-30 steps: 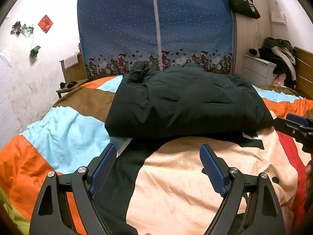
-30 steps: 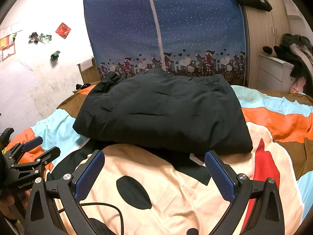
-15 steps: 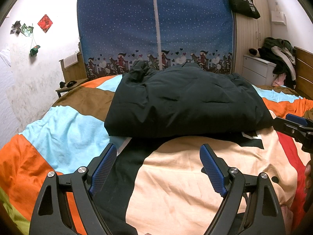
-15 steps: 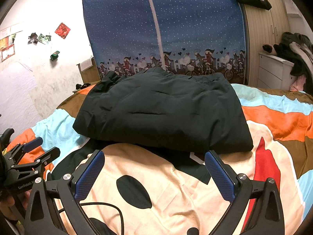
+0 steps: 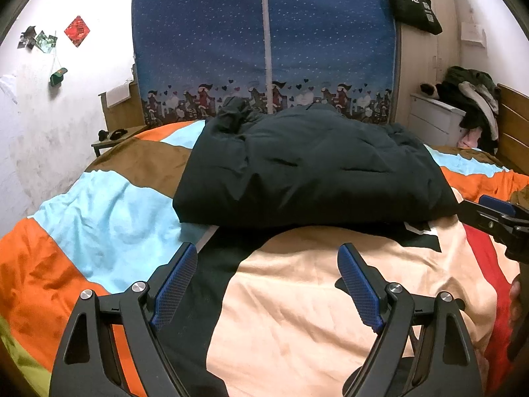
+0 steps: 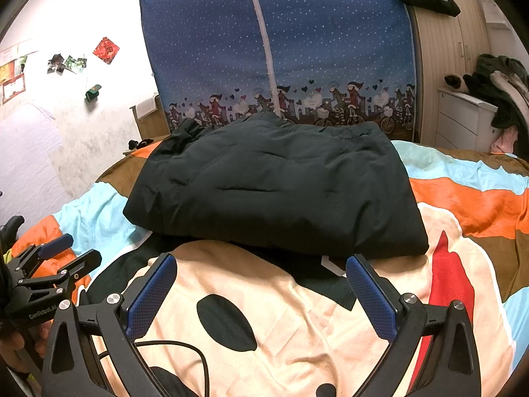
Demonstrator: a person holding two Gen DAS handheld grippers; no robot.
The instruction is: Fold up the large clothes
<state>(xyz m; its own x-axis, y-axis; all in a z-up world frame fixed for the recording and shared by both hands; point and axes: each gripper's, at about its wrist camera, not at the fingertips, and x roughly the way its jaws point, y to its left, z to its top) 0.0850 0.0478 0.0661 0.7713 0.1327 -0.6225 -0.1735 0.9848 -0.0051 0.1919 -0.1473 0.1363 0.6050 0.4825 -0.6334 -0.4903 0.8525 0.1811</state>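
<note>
From where I sit, the bed (image 5: 109, 218) fills most of both views, spread with a striped cover in orange, pale blue, brown and cream, and it serves as the broad flat place a bulky garment needs. Behind it stands a blue fabric wardrobe (image 5: 264, 43) with a zip down the middle, and to the right a white chest of drawers (image 6: 463, 115) carries a loose heap of other clothes (image 6: 499, 89), well apart from the work. The task's thing, a dark padded jacket (image 6: 274, 188), lies on the middle of the bed as a thick, roughly squared bundle, its near edge neat and its far left corner bunched up; I judge the folding is largely done, since no sleeve trails out that I can see. A black tote bag (image 5: 415, 6) hangs on the tall cupboard at upper right. My left gripper (image 5: 267, 281) hangs just short of the jacket's near edge with its jaws spread wide and nothing between them; my right gripper (image 6: 261, 291) sits the same way, jaws released and empty, beside the bundle's right corner. I judge both are held back and tilted down so I can inspect the fold before tidying that bunched corner.
</note>
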